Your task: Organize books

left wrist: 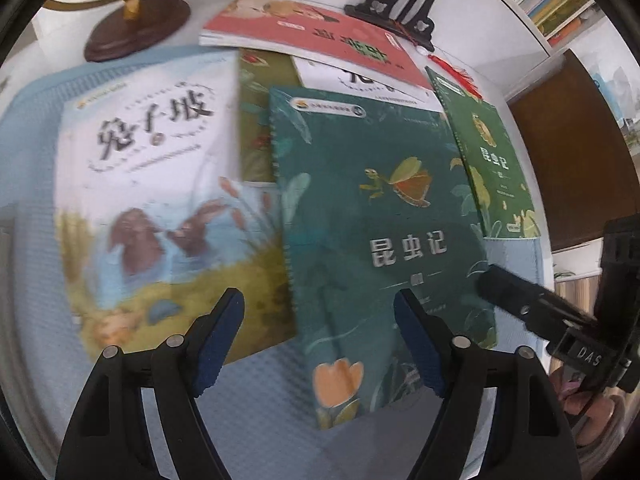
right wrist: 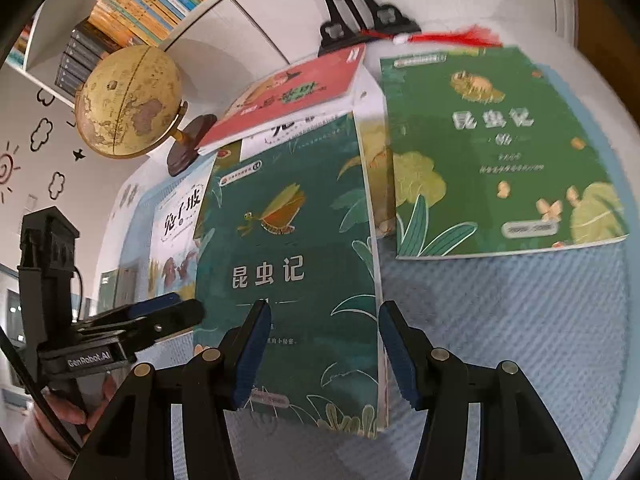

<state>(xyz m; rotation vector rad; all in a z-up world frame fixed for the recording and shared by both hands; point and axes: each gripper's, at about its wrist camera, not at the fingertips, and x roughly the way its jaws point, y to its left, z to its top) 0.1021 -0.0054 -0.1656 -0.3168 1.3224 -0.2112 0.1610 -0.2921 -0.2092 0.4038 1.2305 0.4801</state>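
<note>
Only right wrist shows bookshelf (right wrist: 132, 12), both grippers' fingers (left wrist: 224, 344) (right wrist: 252, 360) spread, empty, above teal book (left wrist: 384, 240).

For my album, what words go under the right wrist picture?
Open right gripper over a dark teal book, bright green book beside it, globe behind.

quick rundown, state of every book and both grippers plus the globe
left gripper: open, holds nothing
right gripper: open, holds nothing
dark green book: closed, flat, cover up, overlapping other books
light green book: closed, flat on the blue mat
rabbit book: closed, flat, cover up
red book: closed, lying on top of a white book
globe: upright on its stand
</note>
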